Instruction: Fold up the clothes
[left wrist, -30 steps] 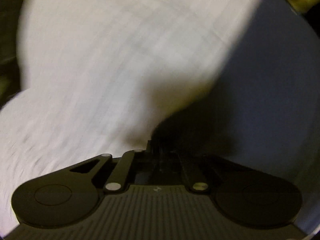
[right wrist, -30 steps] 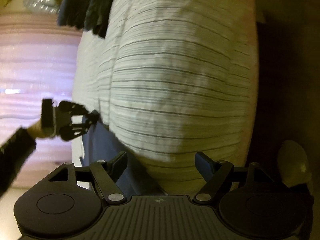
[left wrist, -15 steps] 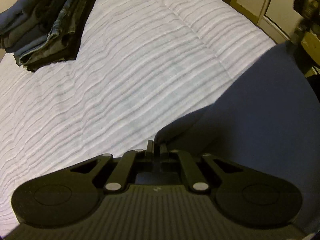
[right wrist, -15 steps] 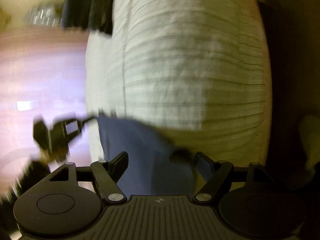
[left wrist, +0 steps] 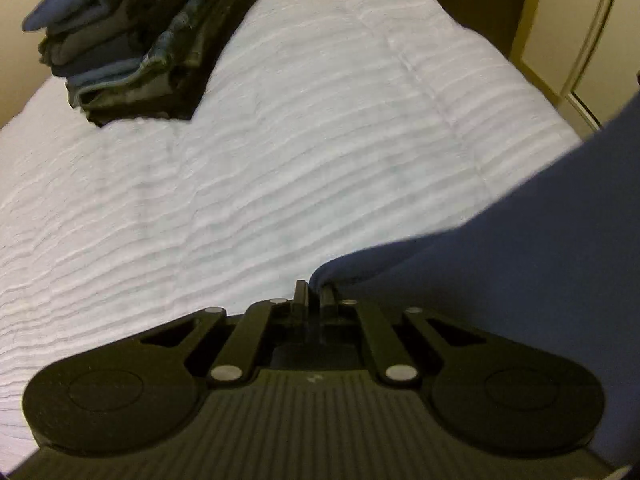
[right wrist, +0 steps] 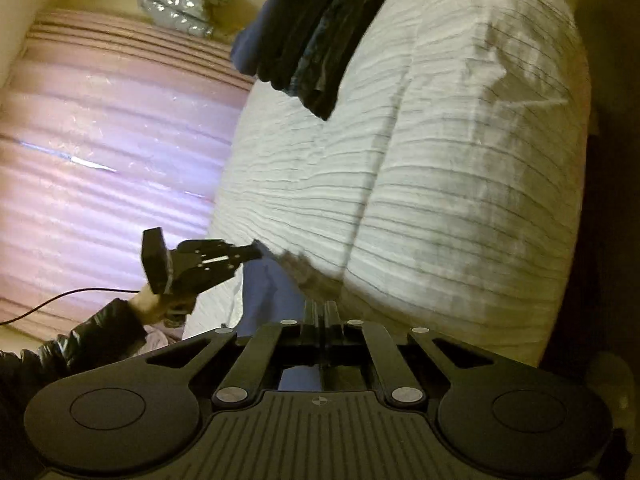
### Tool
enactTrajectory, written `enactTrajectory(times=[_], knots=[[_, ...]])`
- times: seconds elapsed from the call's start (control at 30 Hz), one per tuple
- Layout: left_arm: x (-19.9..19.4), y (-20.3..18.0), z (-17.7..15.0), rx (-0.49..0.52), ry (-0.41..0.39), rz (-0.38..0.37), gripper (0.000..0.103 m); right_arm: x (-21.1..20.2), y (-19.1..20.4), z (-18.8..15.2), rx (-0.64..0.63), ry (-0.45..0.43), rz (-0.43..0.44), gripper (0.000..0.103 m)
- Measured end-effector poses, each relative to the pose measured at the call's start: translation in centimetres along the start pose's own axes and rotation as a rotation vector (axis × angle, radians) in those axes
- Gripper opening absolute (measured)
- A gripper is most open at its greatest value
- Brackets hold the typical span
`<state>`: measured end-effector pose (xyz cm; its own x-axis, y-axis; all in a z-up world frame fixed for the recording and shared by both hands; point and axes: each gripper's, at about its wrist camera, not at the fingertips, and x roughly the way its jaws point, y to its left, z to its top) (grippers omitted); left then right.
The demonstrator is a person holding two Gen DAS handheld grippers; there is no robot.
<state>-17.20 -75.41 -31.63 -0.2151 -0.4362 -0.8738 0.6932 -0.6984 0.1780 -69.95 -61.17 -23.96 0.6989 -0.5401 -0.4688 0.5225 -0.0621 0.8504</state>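
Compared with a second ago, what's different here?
The right gripper, open then, has shut on the blue garment. The left gripper stays clamped on its other edge. The pile of folded clothes still sits on the white bedspread.

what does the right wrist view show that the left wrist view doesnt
Only the right wrist view: the left hand-held gripper from outside, the hand holding it, a black sleeve, a pink curtain.
Only the left wrist view: cupboard doors past the bed.
Both: the white ribbed bedspread, the stack of folded clothes, and the blue garment, with a shut hand-held gripper pinching it in each view, the right hand-held gripper included.
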Motion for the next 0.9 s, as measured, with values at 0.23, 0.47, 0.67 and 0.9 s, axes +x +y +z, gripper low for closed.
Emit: enactTrajectory(times=[0.23, 0.47, 0.67, 0.9], knots=[[3.3, 1.2, -1.0, -0.139, 0.091, 0.013, 0.003, -1.8, 0.8, -0.4, -0.123, -0.062, -0.096, 0.000], [4.2, 1.0, -1.1, -0.212, 0.149, -0.016, 0.023, 0.9, -3.1, -2.9, 0.008, 0.051, -0.158, 0.043], [-1.3, -1.5, -2.3, -0.325, 0.072, 0.035, 0.033, 3.5, -4.7, -5.9, 0.070, 0.095, -0.129, 0.080], [-5.7, -12.1, -7.6, -0.408, 0.106, -0.054, 0.035, 7.6, -4.9, -8.9, 0.064, 0.185, -0.073, 0.080]])
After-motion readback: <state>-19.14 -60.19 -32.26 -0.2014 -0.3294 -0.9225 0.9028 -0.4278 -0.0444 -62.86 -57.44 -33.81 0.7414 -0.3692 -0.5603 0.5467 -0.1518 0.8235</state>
